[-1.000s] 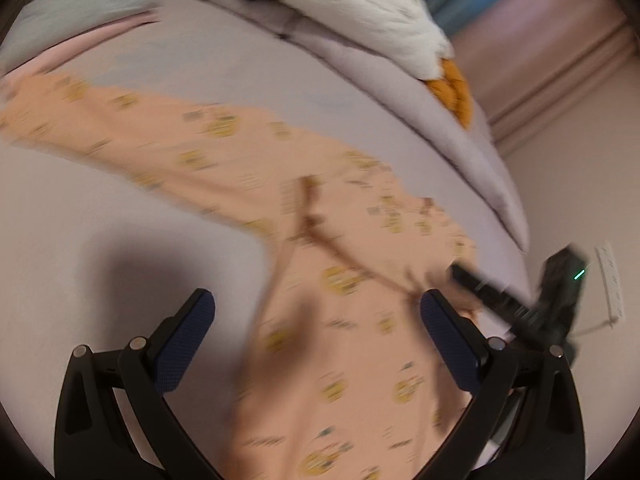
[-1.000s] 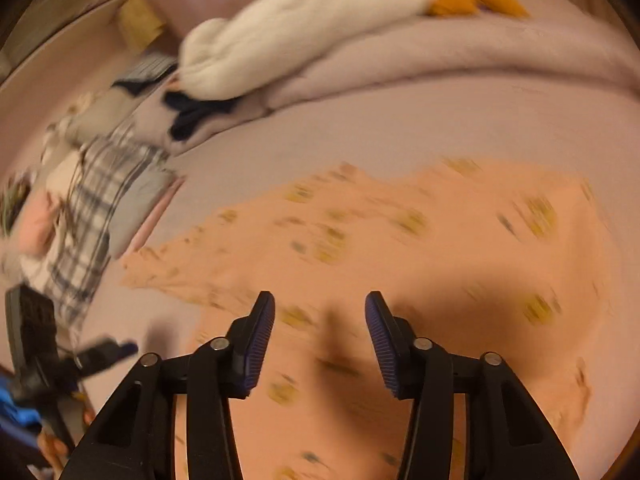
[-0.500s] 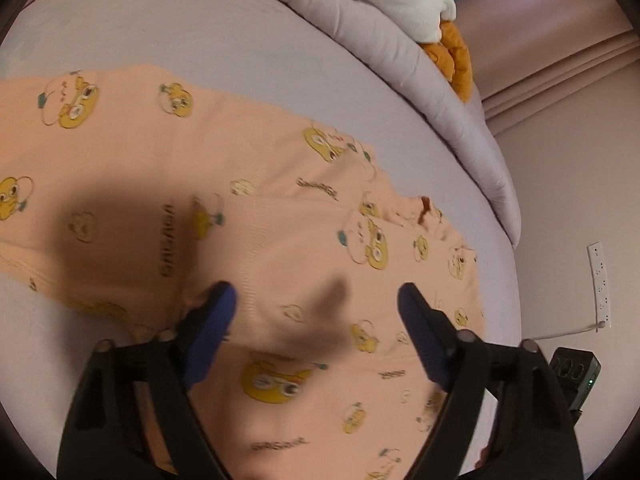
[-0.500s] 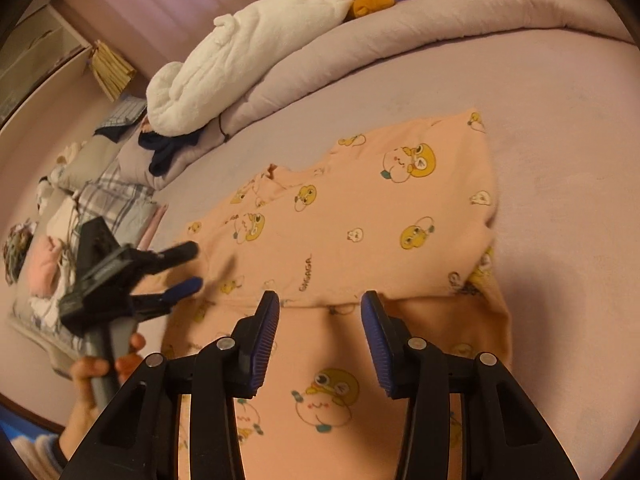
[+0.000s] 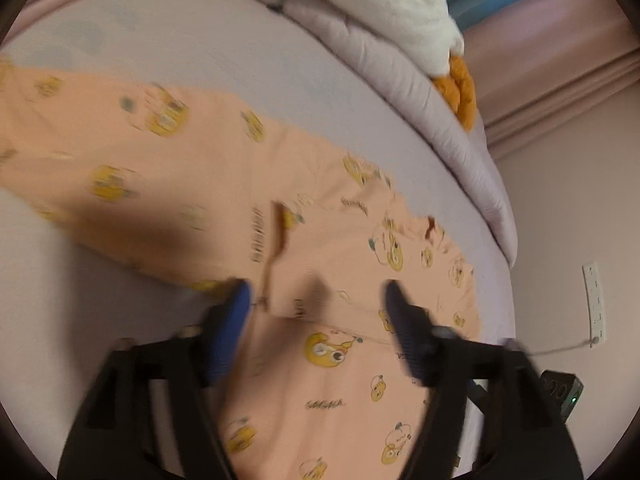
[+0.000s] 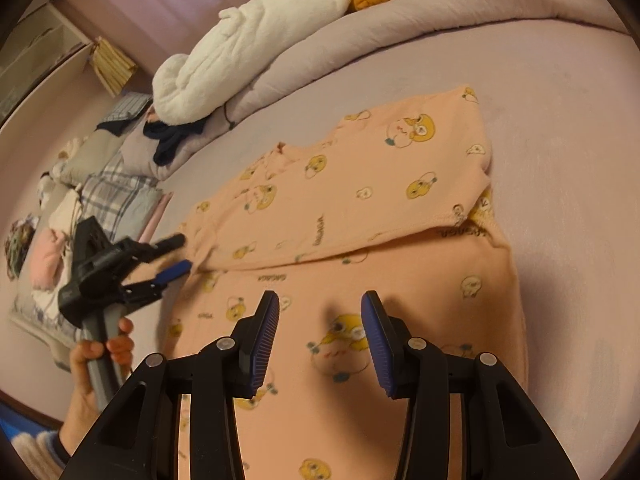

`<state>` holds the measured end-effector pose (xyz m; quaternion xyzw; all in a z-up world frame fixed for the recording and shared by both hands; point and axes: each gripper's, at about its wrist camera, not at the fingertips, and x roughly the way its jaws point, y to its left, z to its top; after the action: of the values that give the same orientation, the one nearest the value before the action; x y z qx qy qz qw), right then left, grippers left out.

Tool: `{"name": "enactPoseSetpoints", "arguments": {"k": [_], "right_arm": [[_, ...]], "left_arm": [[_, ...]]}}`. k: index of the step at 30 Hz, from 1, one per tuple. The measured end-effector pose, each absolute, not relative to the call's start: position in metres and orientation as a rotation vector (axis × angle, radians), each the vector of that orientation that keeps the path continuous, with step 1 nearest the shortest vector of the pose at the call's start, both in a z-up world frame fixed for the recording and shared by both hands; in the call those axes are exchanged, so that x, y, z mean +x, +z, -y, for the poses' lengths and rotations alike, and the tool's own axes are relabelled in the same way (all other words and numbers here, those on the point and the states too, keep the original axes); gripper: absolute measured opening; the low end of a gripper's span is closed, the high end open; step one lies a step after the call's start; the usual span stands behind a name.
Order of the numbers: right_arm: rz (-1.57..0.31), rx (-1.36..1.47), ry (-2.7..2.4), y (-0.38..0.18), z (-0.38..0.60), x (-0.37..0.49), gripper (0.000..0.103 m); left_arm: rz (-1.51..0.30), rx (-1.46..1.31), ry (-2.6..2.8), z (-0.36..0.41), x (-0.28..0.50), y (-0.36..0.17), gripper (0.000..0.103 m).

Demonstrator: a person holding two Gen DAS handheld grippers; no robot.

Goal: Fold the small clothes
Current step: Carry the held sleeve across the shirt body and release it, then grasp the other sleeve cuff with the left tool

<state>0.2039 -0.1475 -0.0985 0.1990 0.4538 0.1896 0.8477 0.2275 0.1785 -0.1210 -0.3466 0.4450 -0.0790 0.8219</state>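
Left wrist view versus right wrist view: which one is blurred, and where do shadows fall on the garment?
Left wrist view: motion-smeared, worst on the peach garment at left and on the opening left claw; a dark shadow crosses the cloth. Right wrist view: sharp; the right claw casts a soft shadow on the garment below. Both views bend at the rim.

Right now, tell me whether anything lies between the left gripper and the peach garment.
Nothing visible does. The left gripper hangs just over the peach garment, which lies partly folded on the bed sheet. Its jaws are opening, with no cloth pinched between them. The white plush sits far off by the duvet.
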Motion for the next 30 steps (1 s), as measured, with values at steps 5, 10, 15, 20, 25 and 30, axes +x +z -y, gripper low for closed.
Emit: {"name": "enactPoseSetpoints", "arguments": {"k": [5, 10, 15, 20, 25, 30], "right_arm": [[-0.945, 0.401, 0.424, -0.092, 0.138, 0.195, 0.046], [-0.954, 0.381, 0.432, -0.093, 0.127, 0.193, 0.046], [-0.983, 0.366, 0.419, -0.099, 0.12, 0.194, 0.046], [-1.011, 0.347, 0.392, -0.104, 0.119, 0.195, 0.046], [-1.025, 0.347, 0.375, -0.108, 0.122, 0.195, 0.046], [-1.037, 0.346, 0.377, -0.11, 0.121, 0.193, 0.046]], "left_arm": [[-0.886, -0.835, -0.026, -0.246, 0.205, -0.121, 0.08], [-0.822, -0.992, 0.183, -0.336, 0.178, -0.138, 0.08], [-0.73, -1.13, 0.27, -0.402, 0.158, -0.147, 0.08], [-0.682, -1.162, 0.302, -0.438, 0.154, -0.148, 0.08], [-0.632, -1.173, 0.36, -0.453, 0.162, -0.151, 0.07], [-0.686, -1.086, 0.451, -0.452, 0.173, -0.147, 0.02]]}}
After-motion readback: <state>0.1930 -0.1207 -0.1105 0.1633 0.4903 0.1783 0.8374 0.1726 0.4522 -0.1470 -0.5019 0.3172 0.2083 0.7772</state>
